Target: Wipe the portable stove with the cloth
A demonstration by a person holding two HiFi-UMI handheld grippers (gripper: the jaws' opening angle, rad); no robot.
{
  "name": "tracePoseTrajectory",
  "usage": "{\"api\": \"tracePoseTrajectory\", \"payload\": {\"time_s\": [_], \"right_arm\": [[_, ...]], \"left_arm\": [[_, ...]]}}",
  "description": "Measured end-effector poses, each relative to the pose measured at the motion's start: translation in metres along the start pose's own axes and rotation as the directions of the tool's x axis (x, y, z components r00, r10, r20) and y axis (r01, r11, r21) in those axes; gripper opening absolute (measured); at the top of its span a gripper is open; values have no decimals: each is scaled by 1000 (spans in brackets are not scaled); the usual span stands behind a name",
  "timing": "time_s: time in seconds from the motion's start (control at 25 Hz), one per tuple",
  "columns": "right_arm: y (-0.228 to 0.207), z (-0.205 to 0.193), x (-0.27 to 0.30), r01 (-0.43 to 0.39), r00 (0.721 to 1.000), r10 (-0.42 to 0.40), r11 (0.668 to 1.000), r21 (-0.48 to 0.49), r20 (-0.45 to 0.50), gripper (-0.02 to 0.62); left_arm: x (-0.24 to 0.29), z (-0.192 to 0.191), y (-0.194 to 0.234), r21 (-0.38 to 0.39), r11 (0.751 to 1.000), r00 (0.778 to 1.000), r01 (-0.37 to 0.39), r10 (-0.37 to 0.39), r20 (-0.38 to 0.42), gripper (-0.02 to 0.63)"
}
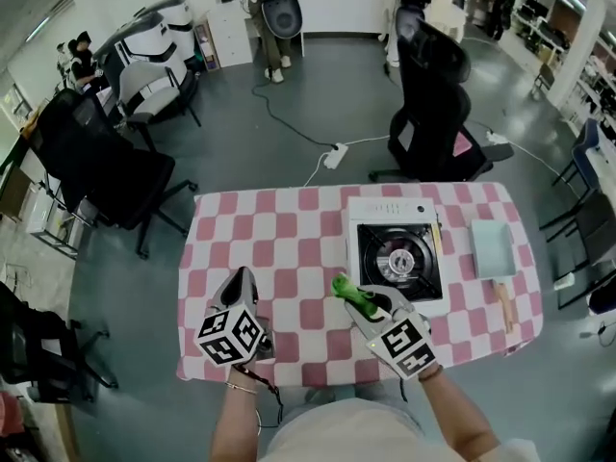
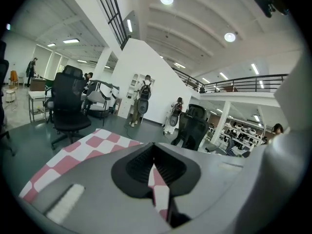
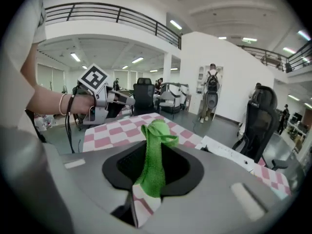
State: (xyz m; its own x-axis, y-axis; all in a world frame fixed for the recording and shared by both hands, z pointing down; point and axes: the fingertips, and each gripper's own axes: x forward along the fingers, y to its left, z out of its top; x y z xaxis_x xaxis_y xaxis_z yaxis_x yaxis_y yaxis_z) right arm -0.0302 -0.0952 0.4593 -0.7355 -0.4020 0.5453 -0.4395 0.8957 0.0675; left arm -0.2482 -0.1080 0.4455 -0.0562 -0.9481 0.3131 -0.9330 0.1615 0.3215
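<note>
1. Left jaws: the left gripper (image 2: 154,160) has its jaws closed together with nothing between them; only a thin slit shows checked fabric below. It hangs over the surface (image 1: 279,234), well to the left of the stove (image 1: 371,216) and nearer the person than the stove is.

2. Right jaws: the right gripper (image 3: 153,179) is clamped on the cloth (image 3: 157,138). The green fabric is bunched into a narrow roll between the pads, and a folded end stands free beyond the jaw tips. In the head view this end lies at the stove's near left corner. Whether it touches the stove cannot be determined.

3. Handling, cloth: judged light, soft and limp. It will not push by itself; only the part close to the jaws transmits pressure. The current grip is at mid-length, which leaves a short free end for wiping. This appears adequate, and no regrip seems necessary.

4. Handling, stove: a flat white body with a dark burner recess (image 1: 398,258) at its centre. It is probably light enough to slide on the surface under a firm stroke. The raised burner parts may snag the fabric. If steadying is required, the flat left rim is the likely hold.

5. Right of the stove: a pale blue pan (image 1: 492,246), clear of it.
</note>
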Motion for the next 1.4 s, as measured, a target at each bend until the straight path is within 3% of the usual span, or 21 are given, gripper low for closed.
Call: {"api": "tracePoseTrajectory", "payload": {"time_s": [0.16,0.32,0.4,0.48,0.6,0.68,0.76,0.84,0.92,1.12,1.4], "right_arm": [[-53,29,-51,133,977,-121,990,-56,175,95],[-117,48,-115,332,893,-303,943,-30,333,95],[-150,49,-151,437,820,-422,898,53,387,95],[-182,44,-188,528,727,-535,836,146,430,95],[-218,26,-240,629,580,-681,723,285,446,95],[-232,11,-269,676,498,-752,649,350,432,95],[-239,-3,-293,701,437,-798,591,400,415,95],[-245,-15,-311,712,395,-829,549,438,396,95],[-248,-25,-324,717,376,-845,525,459,379,95],[-250,-36,-337,744,376,-862,500,443,340,94],[-245,-44,-347,734,373,-865,496,465,335,92]], "left_arm": [[0,41,-40,58,998,996,18,-23,90,0],[1,83,-84,133,991,980,34,-59,190,0],[0,99,-105,180,983,970,36,-78,229,0],[0,106,-124,232,972,962,30,-91,256,0],[3,103,-144,274,962,958,17,-94,270,0],[4,96,-153,264,964,960,24,-97,264,0],[3,92,-161,254,967,960,35,-103,262,0],[1,92,-169,254,966,957,45,-115,268,0],[0,93,-178,255,965,953,55,-127,275,0],[-3,90,-190,251,965,950,72,-143,278,0],[-2,81,-205,255,962,951,100,-167,260,0]]}}
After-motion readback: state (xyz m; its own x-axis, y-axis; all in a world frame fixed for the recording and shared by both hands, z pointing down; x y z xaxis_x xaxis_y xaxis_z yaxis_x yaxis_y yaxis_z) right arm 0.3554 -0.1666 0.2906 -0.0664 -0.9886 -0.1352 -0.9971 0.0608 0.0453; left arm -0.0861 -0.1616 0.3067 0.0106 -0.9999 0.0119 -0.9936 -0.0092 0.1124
